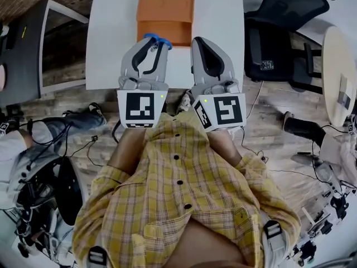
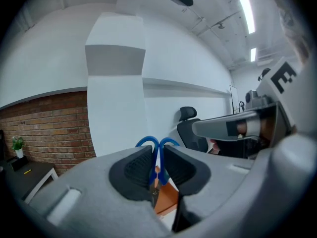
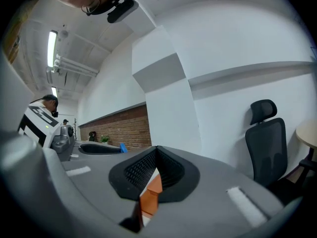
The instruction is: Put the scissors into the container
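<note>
Two grippers hover beside the orange container (image 1: 165, 15): left gripper (image 1: 152, 48) pinches the scissors (image 2: 158, 148) for dropping in, right gripper (image 1: 202, 42) closed, empty

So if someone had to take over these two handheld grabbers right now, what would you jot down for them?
Left gripper: jaws shut on the scissors, gripping the blue handles, at the near edge of the orange container.
Right gripper: jaws together, nothing between them, beside the left one.
Container: on the white table, looks empty.
Done: scissors are in the grip.
Left: move them over the container and let go.
</note>
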`<control>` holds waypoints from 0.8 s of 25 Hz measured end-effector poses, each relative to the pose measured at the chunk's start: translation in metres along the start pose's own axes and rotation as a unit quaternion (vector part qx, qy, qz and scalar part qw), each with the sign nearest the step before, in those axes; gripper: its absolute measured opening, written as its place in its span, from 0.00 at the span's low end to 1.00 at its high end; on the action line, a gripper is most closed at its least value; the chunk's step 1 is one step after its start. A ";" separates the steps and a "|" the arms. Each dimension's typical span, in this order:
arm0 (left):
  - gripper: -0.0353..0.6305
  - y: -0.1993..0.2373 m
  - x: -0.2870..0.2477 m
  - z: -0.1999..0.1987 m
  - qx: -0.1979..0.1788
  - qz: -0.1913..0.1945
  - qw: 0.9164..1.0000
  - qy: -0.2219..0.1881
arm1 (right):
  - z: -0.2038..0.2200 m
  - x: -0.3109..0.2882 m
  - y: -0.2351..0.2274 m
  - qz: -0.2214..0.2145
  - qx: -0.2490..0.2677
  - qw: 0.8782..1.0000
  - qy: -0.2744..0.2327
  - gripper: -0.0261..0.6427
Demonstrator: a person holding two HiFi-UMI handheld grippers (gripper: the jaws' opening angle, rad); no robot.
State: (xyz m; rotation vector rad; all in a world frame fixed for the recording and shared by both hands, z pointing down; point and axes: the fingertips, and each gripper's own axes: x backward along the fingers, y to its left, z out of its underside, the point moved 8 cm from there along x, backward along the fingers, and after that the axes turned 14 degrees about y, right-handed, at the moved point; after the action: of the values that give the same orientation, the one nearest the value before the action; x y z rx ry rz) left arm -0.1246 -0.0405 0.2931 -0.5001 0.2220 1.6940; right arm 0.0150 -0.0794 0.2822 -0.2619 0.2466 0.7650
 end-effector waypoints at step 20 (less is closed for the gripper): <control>0.17 0.019 -0.070 0.025 -0.126 0.063 0.986 0.092 | 0.024 -0.027 -0.008 0.037 -0.025 0.998 0.042 0.05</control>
State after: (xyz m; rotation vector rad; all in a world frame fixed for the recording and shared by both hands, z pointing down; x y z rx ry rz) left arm -0.1397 -0.0960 0.3444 -0.8486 0.1771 1.8092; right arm 0.0048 -0.0941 0.3144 -0.3342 0.3180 0.8343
